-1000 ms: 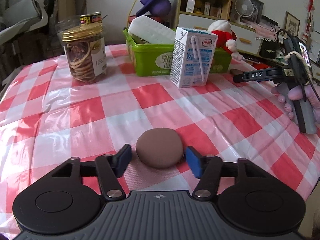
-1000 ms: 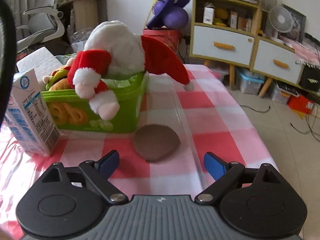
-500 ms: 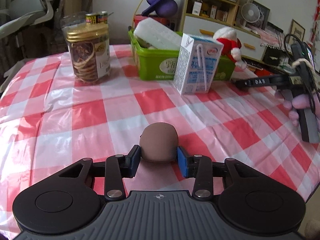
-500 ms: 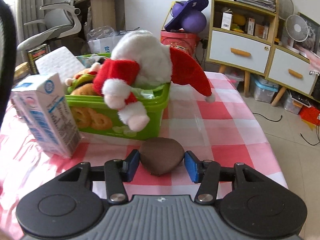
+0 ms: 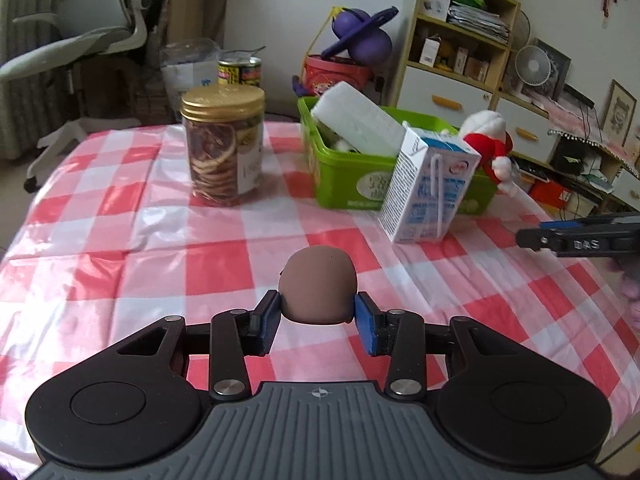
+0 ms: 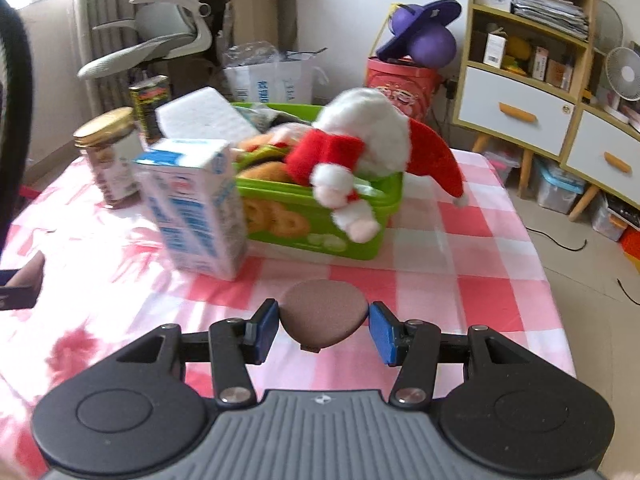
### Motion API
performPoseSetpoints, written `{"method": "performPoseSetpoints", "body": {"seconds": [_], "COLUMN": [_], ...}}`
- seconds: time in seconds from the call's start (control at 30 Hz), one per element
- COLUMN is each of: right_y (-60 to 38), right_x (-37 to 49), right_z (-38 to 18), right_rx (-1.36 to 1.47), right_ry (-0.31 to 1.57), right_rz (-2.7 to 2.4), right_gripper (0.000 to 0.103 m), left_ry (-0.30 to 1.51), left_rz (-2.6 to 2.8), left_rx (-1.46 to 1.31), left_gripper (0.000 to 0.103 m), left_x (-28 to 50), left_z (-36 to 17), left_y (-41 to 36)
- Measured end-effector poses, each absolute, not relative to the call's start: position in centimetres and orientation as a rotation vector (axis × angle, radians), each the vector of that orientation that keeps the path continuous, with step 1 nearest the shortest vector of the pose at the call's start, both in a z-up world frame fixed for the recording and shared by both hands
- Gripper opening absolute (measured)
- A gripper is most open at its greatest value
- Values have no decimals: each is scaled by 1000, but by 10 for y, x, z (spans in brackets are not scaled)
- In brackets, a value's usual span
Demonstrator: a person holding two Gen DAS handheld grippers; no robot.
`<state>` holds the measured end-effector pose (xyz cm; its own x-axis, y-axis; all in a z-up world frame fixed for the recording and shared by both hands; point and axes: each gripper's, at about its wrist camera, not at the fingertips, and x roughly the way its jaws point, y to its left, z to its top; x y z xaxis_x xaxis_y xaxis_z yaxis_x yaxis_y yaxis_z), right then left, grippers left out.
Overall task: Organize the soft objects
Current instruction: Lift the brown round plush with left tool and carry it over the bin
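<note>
left tool: pinching brown ball, lower centre, above table
right tool: pinching brown pad, lower centre
bin: centre, holds Santa plush

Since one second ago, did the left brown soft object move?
Yes. The brown soft object, clamped in the left gripper, has risen off the tablecloth toward the milk carton.

Red-and-white checked tablecloth under a clear glossy film; lime-green basket with pale printed motifs; white-and-blue carton; red-and-white plush; white foam block; gold-lidded clear jar of brown slices; two brown soft pieces, each between blue pads on black-and-grey gripper bodies
</note>
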<state>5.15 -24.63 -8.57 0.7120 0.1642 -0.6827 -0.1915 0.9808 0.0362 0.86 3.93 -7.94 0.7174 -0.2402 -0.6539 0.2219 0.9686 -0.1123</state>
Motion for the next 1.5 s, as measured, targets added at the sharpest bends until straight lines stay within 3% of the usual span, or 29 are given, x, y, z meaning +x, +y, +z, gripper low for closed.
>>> {"method": "performPoseSetpoints", "body": {"seconds": [0.87, 1.5], "right_y": [-216, -252], "right_x": [15, 94], "right_z": [1, 24], "right_rx": [110, 361], "right_ry": [606, 502], "right_rz": [327, 239], "right_gripper": [32, 32], "left_ry": [647, 558], "left_rz": [-244, -366], "left_rx": [-17, 116], "left_gripper": [41, 45], "left_x": [14, 85], "left_z": [-23, 22], "left_y": [32, -30]}}
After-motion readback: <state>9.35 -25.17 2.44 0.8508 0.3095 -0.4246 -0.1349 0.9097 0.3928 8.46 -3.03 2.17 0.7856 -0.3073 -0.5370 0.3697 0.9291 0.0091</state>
